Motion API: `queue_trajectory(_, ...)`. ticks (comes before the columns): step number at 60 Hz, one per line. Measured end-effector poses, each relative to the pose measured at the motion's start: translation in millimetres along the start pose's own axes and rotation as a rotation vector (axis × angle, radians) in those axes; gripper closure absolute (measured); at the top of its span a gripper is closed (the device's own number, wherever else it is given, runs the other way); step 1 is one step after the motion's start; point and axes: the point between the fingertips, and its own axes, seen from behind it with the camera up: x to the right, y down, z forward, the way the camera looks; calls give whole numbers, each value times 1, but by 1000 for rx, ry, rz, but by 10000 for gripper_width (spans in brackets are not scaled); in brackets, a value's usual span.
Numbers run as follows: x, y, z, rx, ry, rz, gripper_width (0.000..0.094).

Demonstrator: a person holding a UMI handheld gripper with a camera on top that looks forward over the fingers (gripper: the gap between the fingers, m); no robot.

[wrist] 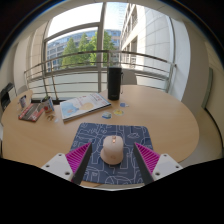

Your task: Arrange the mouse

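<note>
The mouse [113, 149] lay on the mat [112, 150], a pale, rounded, smooth-shelled shape with a darker line down its top, resting near the mat's near edge. It sat between the two fingers of the gripper [113, 160], with a clear gap at either side, so the fingers stood wide apart and gripped nothing. The gripper was held low and level, pointing forward over the near rim of the table [170, 115], its magenta pads [80, 157] ridged and facing inward toward the mouse.

The mat was a dark blue rectangle with a scattered light pattern, flat on the table's light wooden, rounded top. Beyond the mat, at the table's far side, stood a tall dark cylinder [114, 82], upright. Left of the cylinder and beyond the mat lay an open book [83, 105] with pale pages. Further left of the mat sat some small items [30, 112], reddish and mixed, too small to tell apart. Behind the table ran a metal railing [80, 62] before large windows [85, 40], with trees and a building outside.
</note>
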Motion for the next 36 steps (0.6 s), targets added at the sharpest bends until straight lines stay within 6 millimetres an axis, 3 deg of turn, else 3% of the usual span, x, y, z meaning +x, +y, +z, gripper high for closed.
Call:
queue_trajectory(19, -15, -2, -145, 83, 73, -15, 87)
queue_trajectory(27, -26, 9, -187, 91, 74, -4, 90)
queue_trajectory(36, -38, 21, -210, 91, 61, 8, 90)
